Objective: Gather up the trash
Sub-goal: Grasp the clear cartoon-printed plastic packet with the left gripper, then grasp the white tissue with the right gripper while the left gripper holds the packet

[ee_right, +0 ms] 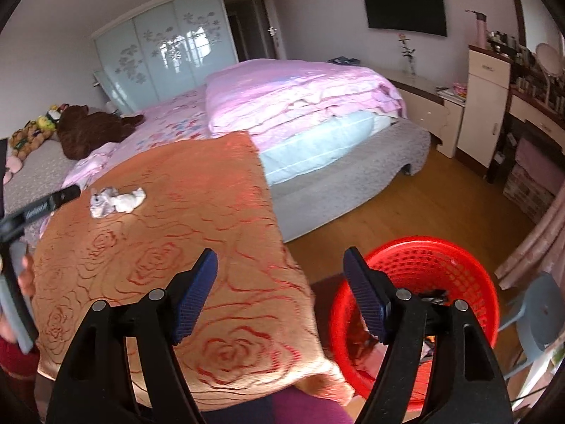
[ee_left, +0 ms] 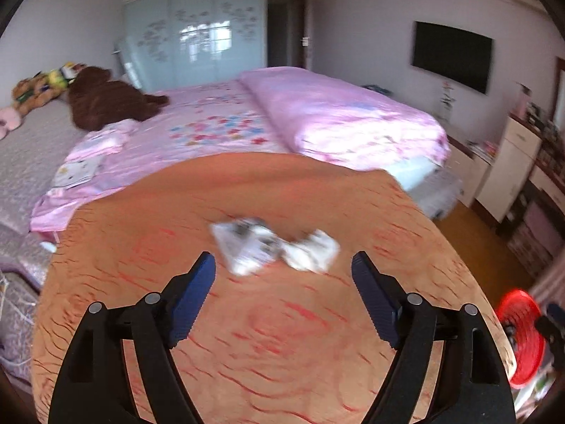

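Two crumpled white paper wads [ee_left: 275, 249] lie side by side on the orange rose-patterned cloth [ee_left: 247, 335]. My left gripper [ee_left: 283, 265] is open and empty, just short of them, its fingers either side. The wads also show in the right wrist view [ee_right: 116, 201], far left, with the left gripper's tip [ee_right: 53, 201] beside them. My right gripper [ee_right: 280, 265] is open and empty, over the cloth's right edge [ee_right: 289, 265]. A red mesh basket [ee_right: 423, 304] stands on the floor right of the cloth, with some dark items inside; it also shows in the left wrist view [ee_left: 522, 335].
A bed with pink bedding [ee_right: 300, 92] lies behind the cloth. Plush toys [ee_left: 95, 102] sit at its far left. A grey-blue stool [ee_right: 540, 311] stands right of the basket. Cabinets and a dresser [ee_right: 487, 99] line the right wall over the wooden floor [ee_right: 406, 205].
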`<action>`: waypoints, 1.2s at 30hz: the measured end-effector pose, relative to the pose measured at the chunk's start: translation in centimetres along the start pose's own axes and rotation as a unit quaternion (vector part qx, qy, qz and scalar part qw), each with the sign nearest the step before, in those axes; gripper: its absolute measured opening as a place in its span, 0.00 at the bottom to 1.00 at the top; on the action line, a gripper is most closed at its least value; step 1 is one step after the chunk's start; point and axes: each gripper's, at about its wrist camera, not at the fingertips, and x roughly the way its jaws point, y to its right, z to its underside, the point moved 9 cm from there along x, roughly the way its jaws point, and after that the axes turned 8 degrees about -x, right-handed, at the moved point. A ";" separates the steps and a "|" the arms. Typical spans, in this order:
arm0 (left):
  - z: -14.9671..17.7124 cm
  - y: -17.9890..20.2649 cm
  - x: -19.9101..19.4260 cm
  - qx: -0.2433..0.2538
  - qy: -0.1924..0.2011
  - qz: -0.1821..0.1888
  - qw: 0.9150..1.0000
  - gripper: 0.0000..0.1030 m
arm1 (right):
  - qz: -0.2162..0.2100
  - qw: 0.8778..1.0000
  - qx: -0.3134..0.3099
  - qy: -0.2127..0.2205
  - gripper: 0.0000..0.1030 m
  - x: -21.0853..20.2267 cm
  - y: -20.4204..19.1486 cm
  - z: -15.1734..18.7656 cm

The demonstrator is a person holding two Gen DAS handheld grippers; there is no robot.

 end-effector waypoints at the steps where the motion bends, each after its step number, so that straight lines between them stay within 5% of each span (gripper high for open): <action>1: -0.7 -0.7 0.5 -0.009 -0.002 -0.004 1.000 0.75 | -0.002 1.000 -0.002 0.000 0.69 0.1 -0.3 -0.1; 15: -1.2 -3.3 9.6 -0.056 -0.090 -0.034 0.994 0.75 | -0.007 1.000 0.001 -0.021 0.69 1.2 -1.1 1.1; 19: 0.1 -3.2 10.2 -0.048 -0.105 -0.023 0.993 0.50 | -0.004 1.000 0.002 -0.021 0.69 1.2 -0.9 1.0; 26: 1.5 -3.5 8.3 -0.048 -0.095 -0.010 0.994 0.27 | -0.018 1.000 -0.013 -0.017 0.69 1.6 -3.0 0.2; 36: 4.0 -5.3 4.0 -0.045 -0.068 -0.020 0.996 0.23 | -0.049 0.995 -0.086 -0.011 0.69 4.1 -9.8 -3.1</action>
